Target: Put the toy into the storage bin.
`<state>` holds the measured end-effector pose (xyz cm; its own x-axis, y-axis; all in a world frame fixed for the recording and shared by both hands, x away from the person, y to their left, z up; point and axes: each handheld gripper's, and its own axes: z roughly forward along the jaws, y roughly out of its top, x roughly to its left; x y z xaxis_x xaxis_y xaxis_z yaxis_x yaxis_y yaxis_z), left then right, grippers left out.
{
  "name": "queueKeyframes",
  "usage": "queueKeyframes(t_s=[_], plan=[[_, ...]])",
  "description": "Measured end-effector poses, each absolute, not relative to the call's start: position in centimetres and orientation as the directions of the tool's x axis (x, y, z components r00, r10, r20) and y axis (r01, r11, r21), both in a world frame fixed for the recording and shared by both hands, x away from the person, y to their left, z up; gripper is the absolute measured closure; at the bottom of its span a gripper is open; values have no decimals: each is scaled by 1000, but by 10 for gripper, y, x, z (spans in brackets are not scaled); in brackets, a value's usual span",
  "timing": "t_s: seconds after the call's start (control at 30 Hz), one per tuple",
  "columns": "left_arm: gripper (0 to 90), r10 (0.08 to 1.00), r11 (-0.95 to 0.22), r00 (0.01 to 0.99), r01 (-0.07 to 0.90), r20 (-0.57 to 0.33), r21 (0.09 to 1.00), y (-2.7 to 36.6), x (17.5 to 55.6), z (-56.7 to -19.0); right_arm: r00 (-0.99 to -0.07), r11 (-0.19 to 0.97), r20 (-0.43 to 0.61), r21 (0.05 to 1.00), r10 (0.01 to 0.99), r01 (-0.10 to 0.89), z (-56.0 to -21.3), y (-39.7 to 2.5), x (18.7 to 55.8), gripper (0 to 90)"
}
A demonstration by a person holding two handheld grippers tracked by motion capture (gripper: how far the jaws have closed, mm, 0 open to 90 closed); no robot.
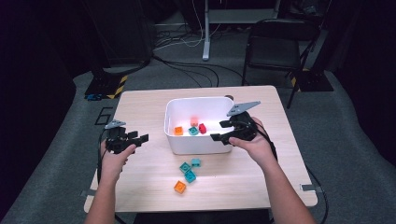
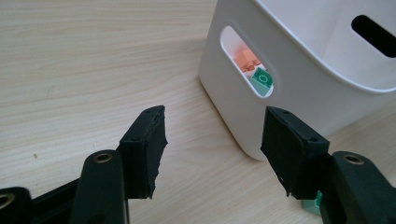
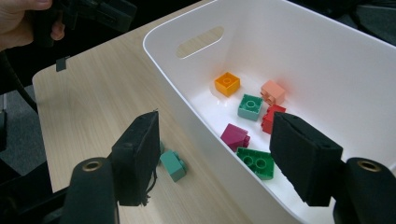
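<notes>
Dark room, wood table. White bin near its middle; bricks by the front edge. Both grippers spread, empty. Bricks judged light, rigid, slick; best pinched across flat sides.

Dark room, grey carpet

Beyond us we see a folding chair, a desk leg and cables past the table.

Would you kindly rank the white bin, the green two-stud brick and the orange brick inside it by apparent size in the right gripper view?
1. White bin, by far the largest.
2. Green two-stud brick.
3. Orange brick, though it lies farther from the camera, so its gap to the green one is unsure.
</notes>
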<state>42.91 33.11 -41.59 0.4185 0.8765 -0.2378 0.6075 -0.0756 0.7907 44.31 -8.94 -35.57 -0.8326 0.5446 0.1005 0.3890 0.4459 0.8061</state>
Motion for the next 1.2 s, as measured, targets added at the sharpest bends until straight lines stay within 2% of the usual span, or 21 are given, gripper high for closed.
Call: queueKeyframes(t_s=[0.23, 0.33, 0.67, 0.93, 1.2], plan=[[409, 879, -79, 415, 610, -233, 789, 325, 418, -418, -834, 436, 82, 822, 546, 366, -350, -105, 438, 331], [416, 862, -94, 443, 617, -246, 781, 318, 411, -421, -835, 472, 39, 810, 549, 348, -350, -103, 434, 331], [429, 814, -157, 525, 609, -248, 777, 297, 387, -431, -841, 500, 19, 796, 541, 340, -353, -97, 429, 331], [442, 785, -189, 563, 614, -258, 766, 284, 372, -454, -836, 494, 32, 794, 547, 354, -357, -95, 430, 328], [454, 777, -209, 575, 618, -255, 758, 264, 357, -469, -844, 495, 11, 805, 536, 326, -353, -92, 426, 328]])
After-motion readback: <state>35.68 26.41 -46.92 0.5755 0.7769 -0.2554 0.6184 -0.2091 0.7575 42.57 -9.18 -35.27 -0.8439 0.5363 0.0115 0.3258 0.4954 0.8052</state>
